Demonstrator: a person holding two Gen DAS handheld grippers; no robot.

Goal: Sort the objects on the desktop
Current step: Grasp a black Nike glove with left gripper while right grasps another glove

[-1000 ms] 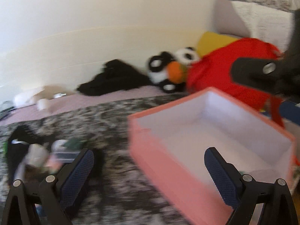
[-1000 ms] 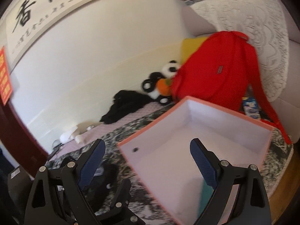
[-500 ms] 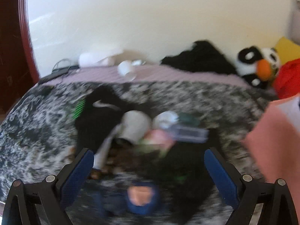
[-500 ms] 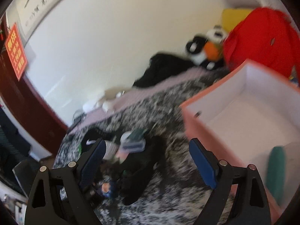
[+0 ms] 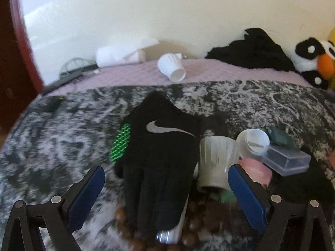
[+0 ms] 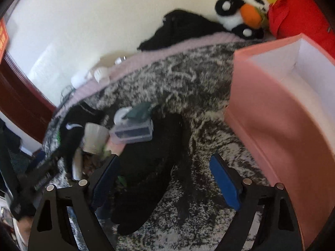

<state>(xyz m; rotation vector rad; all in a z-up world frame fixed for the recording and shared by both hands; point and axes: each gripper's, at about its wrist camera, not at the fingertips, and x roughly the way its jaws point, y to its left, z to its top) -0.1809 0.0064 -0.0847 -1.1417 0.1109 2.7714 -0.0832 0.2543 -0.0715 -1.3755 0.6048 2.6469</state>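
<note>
The black glove is matt knit cloth with a shiny silver logo and a green mesh patch — it lies on a shaggy, rough grey-and-white cover. Beside it the ribbed cup looks like dull off-white plastic, and the small case is clear, glossy plastic. The pink box looks like smooth matt card — white inside.

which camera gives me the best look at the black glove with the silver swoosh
The left wrist view. The black glove lies centred and close between the open left tongs, swoosh and green mesh patch plain. In the right wrist view it is small, blurred and at the left edge, partly behind the ribbed white cup.
</note>
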